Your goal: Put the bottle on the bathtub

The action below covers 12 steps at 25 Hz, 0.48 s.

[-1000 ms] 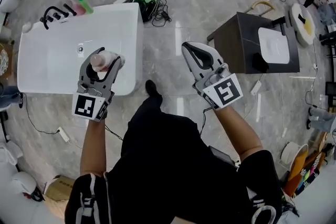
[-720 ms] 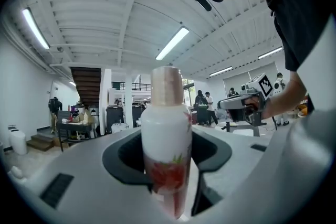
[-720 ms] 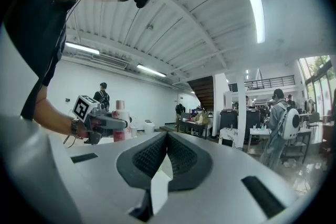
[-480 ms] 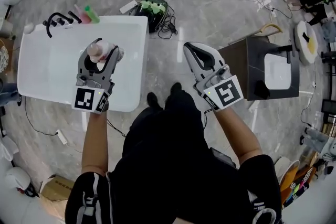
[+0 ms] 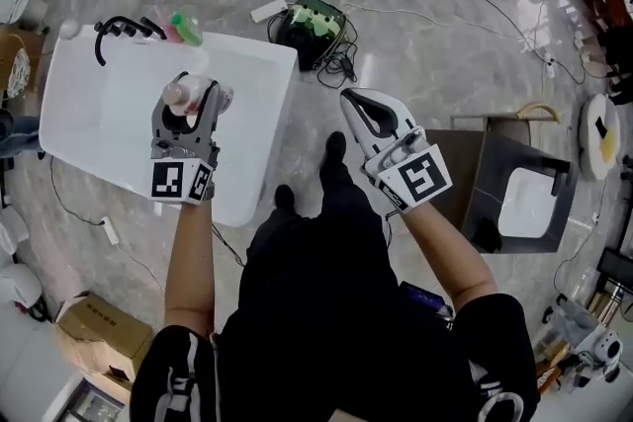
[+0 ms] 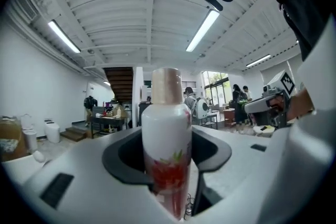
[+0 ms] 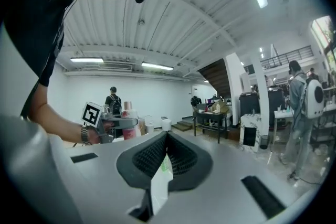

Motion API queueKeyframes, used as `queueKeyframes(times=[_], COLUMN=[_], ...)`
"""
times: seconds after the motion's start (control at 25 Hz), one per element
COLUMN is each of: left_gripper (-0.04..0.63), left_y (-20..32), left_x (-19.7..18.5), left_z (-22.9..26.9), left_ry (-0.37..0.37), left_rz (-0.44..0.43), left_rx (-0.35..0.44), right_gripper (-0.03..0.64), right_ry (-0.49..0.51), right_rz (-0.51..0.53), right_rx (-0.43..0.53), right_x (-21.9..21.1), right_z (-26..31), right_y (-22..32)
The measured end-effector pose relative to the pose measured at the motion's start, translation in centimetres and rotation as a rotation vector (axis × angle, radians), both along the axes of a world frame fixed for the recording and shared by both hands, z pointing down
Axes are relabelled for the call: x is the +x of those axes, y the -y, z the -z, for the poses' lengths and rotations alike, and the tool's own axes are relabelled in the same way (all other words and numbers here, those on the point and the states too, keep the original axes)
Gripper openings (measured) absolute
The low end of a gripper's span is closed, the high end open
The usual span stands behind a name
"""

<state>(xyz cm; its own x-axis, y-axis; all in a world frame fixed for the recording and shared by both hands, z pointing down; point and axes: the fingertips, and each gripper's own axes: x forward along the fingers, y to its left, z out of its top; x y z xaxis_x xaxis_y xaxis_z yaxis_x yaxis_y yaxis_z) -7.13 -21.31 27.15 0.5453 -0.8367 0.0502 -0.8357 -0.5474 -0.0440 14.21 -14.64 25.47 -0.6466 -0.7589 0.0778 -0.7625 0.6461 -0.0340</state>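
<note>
My left gripper is shut on a white bottle with a beige cap and red flower print, held upright over the white bathtub. In the left gripper view the bottle stands between the jaws, filling the middle. My right gripper hangs shut and empty over the marble floor, right of the tub; its jaws meet tip to tip in the right gripper view. That view also catches the left gripper with the bottle at the left.
A black faucet and pink and green bottles sit on the tub's far rim. A green-black device with cables lies on the floor beyond the tub. A dark cabinet with a white basin stands at the right. A cardboard box is lower left.
The person has stepped closer to the tub; the tub and floor shifted right and down in the head view. The left gripper still holds the bottle over the tub. The right gripper stays shut.
</note>
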Motion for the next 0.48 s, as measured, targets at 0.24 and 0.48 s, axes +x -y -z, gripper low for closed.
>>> queueKeyframes(times=[0.24,0.48], left_gripper=[0.218,0.217], left_y=[8.0,15.4], left_x=[0.5,1.1], left_z=[-7.2,-17.0], left_ry=[-0.016,0.009], left_rz=[0.197,0.245], left_rx=[-0.016,-0.061], right_gripper=[0.011,0.011], right_ry=[0.037,-0.001], right_rz=[0.122,0.182], right_rx=[-0.125,-0.234], right_x=[1.8,1.3], right_z=[-5.7,-14.2], right_y=[8.3,13.3])
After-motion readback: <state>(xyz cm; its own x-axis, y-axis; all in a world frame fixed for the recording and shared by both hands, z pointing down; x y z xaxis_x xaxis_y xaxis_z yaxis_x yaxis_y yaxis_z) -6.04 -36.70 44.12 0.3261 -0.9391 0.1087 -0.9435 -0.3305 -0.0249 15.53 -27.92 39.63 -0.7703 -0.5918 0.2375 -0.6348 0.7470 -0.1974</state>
